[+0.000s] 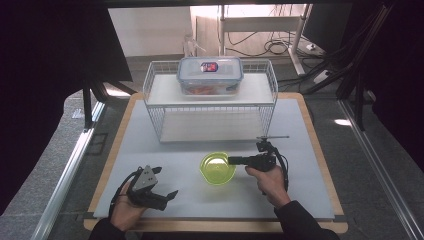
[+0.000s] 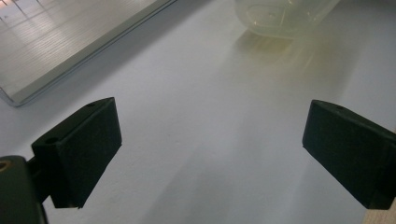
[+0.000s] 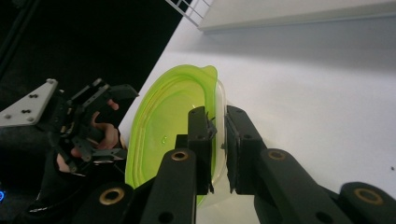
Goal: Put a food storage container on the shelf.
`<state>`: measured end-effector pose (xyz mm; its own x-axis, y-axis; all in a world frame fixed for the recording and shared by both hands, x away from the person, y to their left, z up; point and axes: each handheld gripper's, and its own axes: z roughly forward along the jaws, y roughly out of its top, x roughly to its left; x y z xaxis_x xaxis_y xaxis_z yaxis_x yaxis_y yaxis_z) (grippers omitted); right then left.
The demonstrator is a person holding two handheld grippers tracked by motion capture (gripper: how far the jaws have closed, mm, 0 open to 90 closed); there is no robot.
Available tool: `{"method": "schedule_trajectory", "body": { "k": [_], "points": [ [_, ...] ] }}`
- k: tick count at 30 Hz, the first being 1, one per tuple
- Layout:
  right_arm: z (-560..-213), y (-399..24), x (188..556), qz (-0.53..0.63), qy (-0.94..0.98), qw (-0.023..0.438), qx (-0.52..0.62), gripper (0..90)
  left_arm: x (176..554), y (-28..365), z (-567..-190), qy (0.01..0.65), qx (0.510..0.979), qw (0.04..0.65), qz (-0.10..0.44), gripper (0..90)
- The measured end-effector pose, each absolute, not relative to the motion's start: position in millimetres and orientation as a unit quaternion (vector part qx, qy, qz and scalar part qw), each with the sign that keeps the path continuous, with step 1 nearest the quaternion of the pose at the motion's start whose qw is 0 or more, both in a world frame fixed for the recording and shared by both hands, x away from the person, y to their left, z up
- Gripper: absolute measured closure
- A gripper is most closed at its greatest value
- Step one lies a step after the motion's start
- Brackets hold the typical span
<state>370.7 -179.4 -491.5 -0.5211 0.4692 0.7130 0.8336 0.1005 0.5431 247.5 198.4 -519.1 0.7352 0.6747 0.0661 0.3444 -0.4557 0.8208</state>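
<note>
Two fingers of the right gripper (image 3: 218, 140) clamp the translucent green plastic bowl's (image 1: 218, 168) rim; left gripper (image 1: 165, 197) fingers apart. Behind, a white wire rack (image 1: 210, 107) carries a lidded clear plastic box (image 1: 210, 75) with orange contents.

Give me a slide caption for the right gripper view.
Right gripper clamps the green bowl's rim on the white table.

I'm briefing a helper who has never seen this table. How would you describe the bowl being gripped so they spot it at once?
Start at the white wire rack at the back of the grey table mat. On the mat in front of it sits a small bowl, its rim pinched by the right hand-held gripper. It is translucent lime green and open, unlike the clear lidded container on the rack.
</note>
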Motion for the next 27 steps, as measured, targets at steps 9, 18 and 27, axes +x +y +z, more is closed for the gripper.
{"method": "schedule_trajectory", "body": {
  "k": [9,18,27],
  "points": [
    [-480,-183,368,-0.505,-0.72,0.172,-0.444,81.7,247,198,-519,0.305,0.831,0.421,0.196,4.5],
    [-464,-186,368,-0.523,-0.718,0.17,-0.427,81.7,247,198,-519,0.303,0.833,0.419,0.196,4.6],
    [-445,-187,371,-0.523,-0.719,0.154,-0.43,81.7,248,198,-520,0.305,0.833,0.419,0.194,4.5]
  ]
}}
